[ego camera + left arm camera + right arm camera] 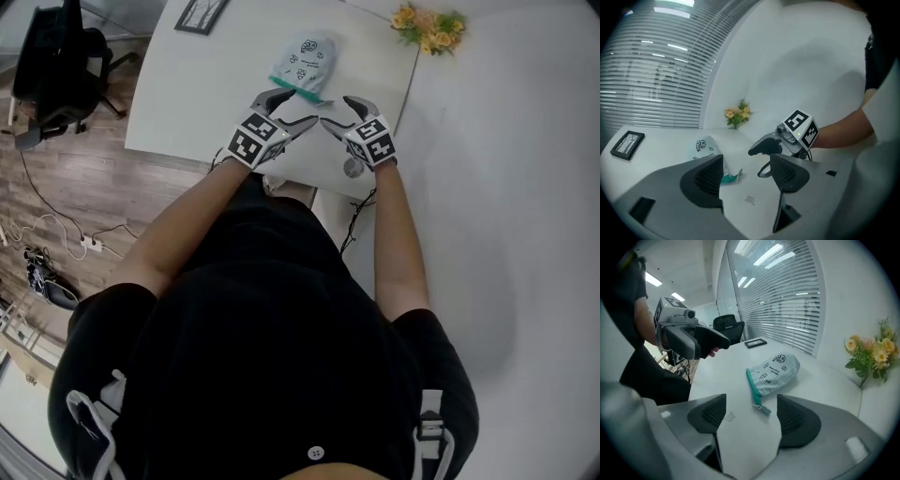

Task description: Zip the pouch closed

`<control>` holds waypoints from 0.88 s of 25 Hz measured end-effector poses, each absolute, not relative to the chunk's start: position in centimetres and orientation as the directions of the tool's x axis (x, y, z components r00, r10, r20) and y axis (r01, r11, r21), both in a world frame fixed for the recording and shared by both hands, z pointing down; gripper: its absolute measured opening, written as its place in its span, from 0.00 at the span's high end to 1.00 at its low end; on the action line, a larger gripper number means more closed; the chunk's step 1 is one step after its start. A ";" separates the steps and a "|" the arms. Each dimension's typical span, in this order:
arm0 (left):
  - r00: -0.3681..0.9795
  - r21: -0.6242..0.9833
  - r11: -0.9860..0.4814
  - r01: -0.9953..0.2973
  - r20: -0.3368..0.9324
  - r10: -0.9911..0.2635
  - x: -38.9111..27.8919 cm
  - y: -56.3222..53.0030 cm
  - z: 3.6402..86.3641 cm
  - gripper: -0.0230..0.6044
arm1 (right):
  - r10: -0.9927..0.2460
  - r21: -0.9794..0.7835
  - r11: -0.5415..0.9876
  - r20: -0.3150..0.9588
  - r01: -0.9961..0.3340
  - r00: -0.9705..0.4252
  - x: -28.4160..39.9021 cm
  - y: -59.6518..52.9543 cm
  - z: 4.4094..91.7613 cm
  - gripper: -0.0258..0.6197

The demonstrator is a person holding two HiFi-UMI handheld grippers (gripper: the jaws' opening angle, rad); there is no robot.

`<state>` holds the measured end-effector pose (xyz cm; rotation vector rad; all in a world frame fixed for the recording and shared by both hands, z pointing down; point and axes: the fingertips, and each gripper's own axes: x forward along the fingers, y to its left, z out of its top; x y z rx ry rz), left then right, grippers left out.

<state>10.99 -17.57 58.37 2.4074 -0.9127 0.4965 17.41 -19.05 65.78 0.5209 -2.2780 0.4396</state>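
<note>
A pale blue-green pouch (307, 58) with small printed drawings lies on the white table (216, 84), its teal zipper edge (751, 385) facing me and the zipper pull (763, 408) sticking out at one end. My left gripper (286, 111) hovers just in front of the pouch, open and empty. My right gripper (339, 112) faces it from the right, also open with nothing between its fingers. In the left gripper view the pouch (704, 150) is partly hidden behind the left jaw, and the right gripper (761, 149) shows beyond.
A bunch of yellow flowers (428, 27) lies at the table's far right corner, and a black picture frame (202, 15) at the far left. A black office chair (58, 66) stands on the wooden floor left of the table. A cable (359, 217) hangs off the near edge.
</note>
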 end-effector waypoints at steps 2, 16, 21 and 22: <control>0.708 0.345 -0.643 -0.684 0.527 -0.470 11.4 -17.6 60.0 0.46 | -0.218 -0.148 0.865 0.750 -0.479 -0.625 17.4 -19.5 66.8 0.43; 0.688 0.393 -0.631 -0.669 0.648 -0.326 14.6 -17.9 67.0 0.56 | -0.084 -0.106 0.937 0.858 -0.334 -0.506 17.2 -21.0 71.9 0.51; 0.655 0.388 -0.615 -0.687 0.696 -0.293 15.2 -18.0 69.0 0.63 | -0.045 -0.095 0.958 0.882 -0.271 -0.470 17.3 -21.1 72.8 0.59; 0.651 0.386 -0.614 -0.689 0.702 -0.289 15.3 -18.0 69.4 0.63 | -0.037 -0.096 0.961 0.885 -0.260 -0.465 17.3 -21.0 72.9 0.61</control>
